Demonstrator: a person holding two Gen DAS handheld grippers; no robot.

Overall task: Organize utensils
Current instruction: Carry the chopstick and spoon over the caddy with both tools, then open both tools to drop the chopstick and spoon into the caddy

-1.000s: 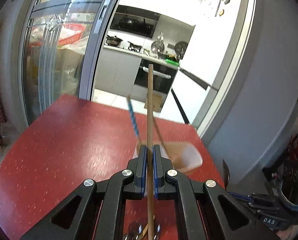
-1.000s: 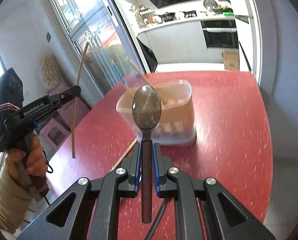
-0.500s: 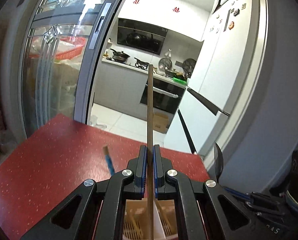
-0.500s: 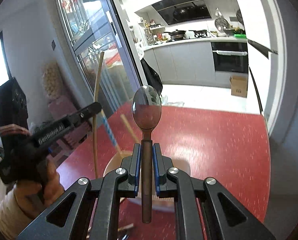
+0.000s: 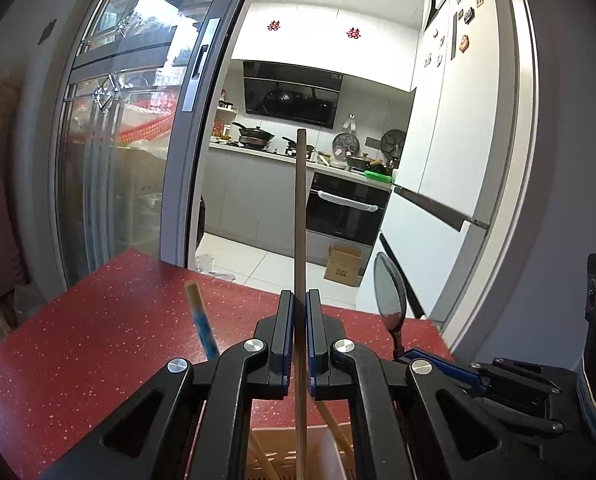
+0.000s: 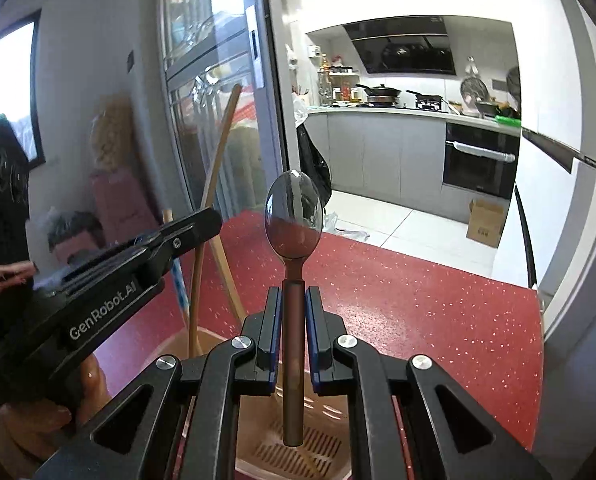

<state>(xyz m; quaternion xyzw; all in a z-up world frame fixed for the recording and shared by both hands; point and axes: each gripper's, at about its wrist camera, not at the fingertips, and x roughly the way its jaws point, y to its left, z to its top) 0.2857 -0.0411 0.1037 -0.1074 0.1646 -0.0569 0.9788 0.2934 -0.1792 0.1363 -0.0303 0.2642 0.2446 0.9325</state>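
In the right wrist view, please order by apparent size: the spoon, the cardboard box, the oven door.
1. Spoon, biggest only because it is nearest the camera.
2. Oven door.
3. Cardboard box, smallest.
Real sizes surely differ.

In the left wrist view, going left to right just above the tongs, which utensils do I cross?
Blue-patterned chopstick → plain wooden chopstick clamped upright in the left tongs → spoon, bowl up, held by the right tongs at the right edge.
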